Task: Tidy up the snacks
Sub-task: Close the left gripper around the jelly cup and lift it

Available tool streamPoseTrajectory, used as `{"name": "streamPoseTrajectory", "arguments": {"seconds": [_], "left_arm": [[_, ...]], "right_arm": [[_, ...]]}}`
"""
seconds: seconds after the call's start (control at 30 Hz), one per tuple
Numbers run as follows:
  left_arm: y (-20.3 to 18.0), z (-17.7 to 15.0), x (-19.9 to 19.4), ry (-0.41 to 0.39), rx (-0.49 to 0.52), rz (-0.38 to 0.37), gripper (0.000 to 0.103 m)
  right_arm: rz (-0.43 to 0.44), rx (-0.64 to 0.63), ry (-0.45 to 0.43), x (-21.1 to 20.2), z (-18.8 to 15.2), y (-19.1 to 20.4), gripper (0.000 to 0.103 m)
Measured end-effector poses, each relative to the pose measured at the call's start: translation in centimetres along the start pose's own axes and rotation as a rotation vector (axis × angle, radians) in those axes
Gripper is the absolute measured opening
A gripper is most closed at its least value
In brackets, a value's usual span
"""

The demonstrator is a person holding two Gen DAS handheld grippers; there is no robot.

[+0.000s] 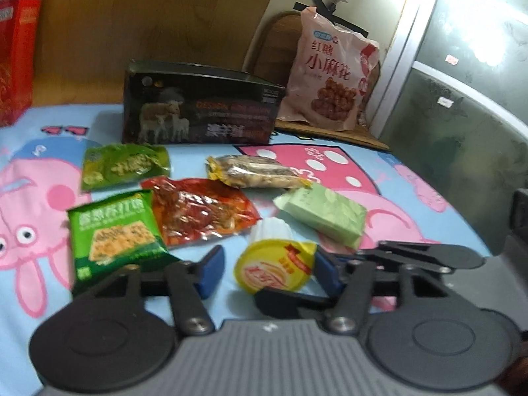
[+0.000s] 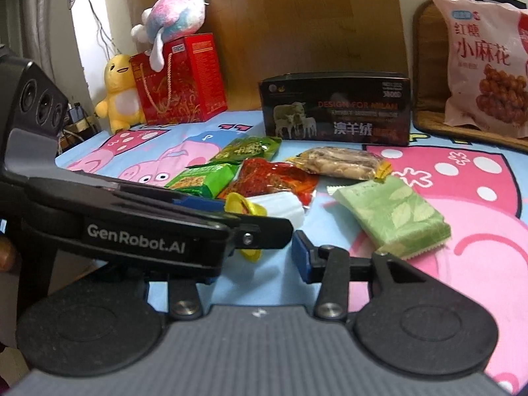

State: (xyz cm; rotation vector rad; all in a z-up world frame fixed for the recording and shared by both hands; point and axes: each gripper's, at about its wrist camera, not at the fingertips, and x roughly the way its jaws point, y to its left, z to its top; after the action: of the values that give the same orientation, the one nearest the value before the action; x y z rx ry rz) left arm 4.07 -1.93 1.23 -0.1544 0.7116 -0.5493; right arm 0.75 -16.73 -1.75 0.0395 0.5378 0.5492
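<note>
Left wrist view: the left gripper (image 1: pixel 267 264) sits low over a blue cartoon-print cloth (image 1: pixel 49 297). Its fingers are partly open around a small jelly cup (image 1: pixel 274 270) with a yellow foil lid, tipped on its side. The blue pad on the right touches the lid's rim and the left pad stands clear of it, so the cup is between the fingers but not clamped.

Just beyond the cup lie the other snacks, clustered mid-cloth:
- a green cracker packet (image 1: pixel 115 234) to the left;
- a red foil packet (image 1: pixel 201 214) beside it, overlapping its edge;
- a second green packet (image 1: pixel 125 165) farther back;
- a clear packet with yellow ends (image 1: pixel 257 171);
- a pale green leaf-print packet (image 1: pixel 323 214) to the right.

A dark box (image 1: pixel 201 109) printed with sheep stands at the cloth's far edge. A large pink snack bag (image 1: pixel 333 69) leans upright on a chair seat past the far right corner.

Right wrist view: the right gripper (image 2: pixel 257 260) points at the same cluster, with its fingers apart and nothing between them. Its left finger is hidden behind the left gripper, which crosses in front. At the far left corner a red gift box (image 2: pixel 181 79) stands with a pastel plush toy (image 2: pixel 175 10) on top and a yellow plush toy (image 2: pixel 118 92) beside it.
</note>
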Motion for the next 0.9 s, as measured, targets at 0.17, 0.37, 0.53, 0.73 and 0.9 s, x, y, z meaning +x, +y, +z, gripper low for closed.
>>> {"name": "streamPoseTrajectory", "arguments": {"seconds": [0.17, 0.37, 0.53, 0.73, 0.9], "left_arm": [[-0.1, -0.2, -0.5, 0.004, -0.021, 0.007, 0.049], [0.4, -0.4, -1.1, 0.020, -0.077, -0.013, 0.049], [0.6, -0.8, -1.7, 0.026, -0.100, -0.020, 0.049], [0.7, -1.0, -2.0, 0.028, -0.105, -0.018, 0.049], [0.5, -1.1, -2.0, 0.026, -0.091, -0.012, 0.049]], "right_arm": [[0.008, -0.006, 0.010, -0.1, 0.1, 0.2, 0.044], [0.027, -0.038, 0.045, -0.4, 0.4, 0.7, 0.043], [0.029, -0.075, 0.063, -0.5, 0.3, 1.3, 0.043], [0.026, -0.111, 0.081, -0.3, 0.3, 1.9, 0.043], [0.019, -0.116, 0.088, -0.2, 0.3, 2.0, 0.044]]}}
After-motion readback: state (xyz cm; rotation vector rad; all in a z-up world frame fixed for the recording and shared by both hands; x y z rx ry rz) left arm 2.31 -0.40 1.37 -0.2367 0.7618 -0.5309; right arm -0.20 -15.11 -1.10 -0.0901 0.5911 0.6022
